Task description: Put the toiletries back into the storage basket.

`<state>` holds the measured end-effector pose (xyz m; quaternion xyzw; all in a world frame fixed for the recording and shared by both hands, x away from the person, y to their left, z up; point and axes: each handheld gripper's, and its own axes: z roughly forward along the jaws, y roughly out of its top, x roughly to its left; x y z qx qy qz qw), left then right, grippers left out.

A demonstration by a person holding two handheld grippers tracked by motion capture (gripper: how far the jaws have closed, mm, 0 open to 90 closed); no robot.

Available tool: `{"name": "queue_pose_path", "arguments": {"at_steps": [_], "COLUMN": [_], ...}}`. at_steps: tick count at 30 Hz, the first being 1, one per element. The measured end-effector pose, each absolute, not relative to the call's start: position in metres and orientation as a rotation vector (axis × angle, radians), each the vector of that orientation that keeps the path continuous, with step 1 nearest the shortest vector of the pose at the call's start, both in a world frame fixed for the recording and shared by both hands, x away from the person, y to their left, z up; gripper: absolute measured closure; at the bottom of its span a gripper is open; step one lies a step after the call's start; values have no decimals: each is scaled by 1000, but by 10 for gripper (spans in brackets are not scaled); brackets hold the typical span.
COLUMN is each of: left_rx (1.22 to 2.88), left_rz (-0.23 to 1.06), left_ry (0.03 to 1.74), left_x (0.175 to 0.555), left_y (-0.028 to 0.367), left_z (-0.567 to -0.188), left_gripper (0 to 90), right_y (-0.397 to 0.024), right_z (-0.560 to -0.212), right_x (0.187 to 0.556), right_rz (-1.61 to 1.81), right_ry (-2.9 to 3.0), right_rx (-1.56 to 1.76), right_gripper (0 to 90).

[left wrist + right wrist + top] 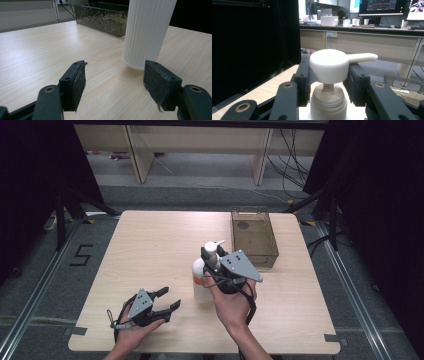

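A white ribbed pump bottle (200, 281) stands on the wooden table (150, 245), right of centre. My right gripper (212, 256) comes at its top from the near side, held by a hand. In the right gripper view the two black jaws press on either side of the white pump head (329, 65), whose spout points right, so this gripper (328, 75) is shut on the pump. My left gripper (170, 298) lies low at the table's front left, open and holding nothing. In the left gripper view the bottle's ribbed body (146, 32) rises just beyond the open gripper (115, 82).
A translucent dark bin (253, 237) sits at the table's far right, behind the bottle; its wall (102, 17) shows in the left gripper view. Desks and cables lie on the floor beyond the table's far edge. Dark curtains hang on both sides.
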<state>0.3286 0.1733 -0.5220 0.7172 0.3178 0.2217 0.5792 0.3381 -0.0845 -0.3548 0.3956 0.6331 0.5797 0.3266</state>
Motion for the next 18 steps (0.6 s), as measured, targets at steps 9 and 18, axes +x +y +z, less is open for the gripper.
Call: {"name": "queue_pose_path", "arguments": {"at_steps": [9, 18], "left_rx": [1679, 1680], "left_rz": [521, 520], "left_ry": [741, 741], "left_x": [329, 329], "left_y": [173, 173], "left_z": [-522, -522], "left_gripper": [340, 342], "right_y": [-102, -113], "right_z": [-350, -348], "right_x": [337, 338], "right_rz": [1507, 1500], "right_ry": [1617, 1585], "right_rx": [1048, 1065], "right_gripper": [601, 601]}}
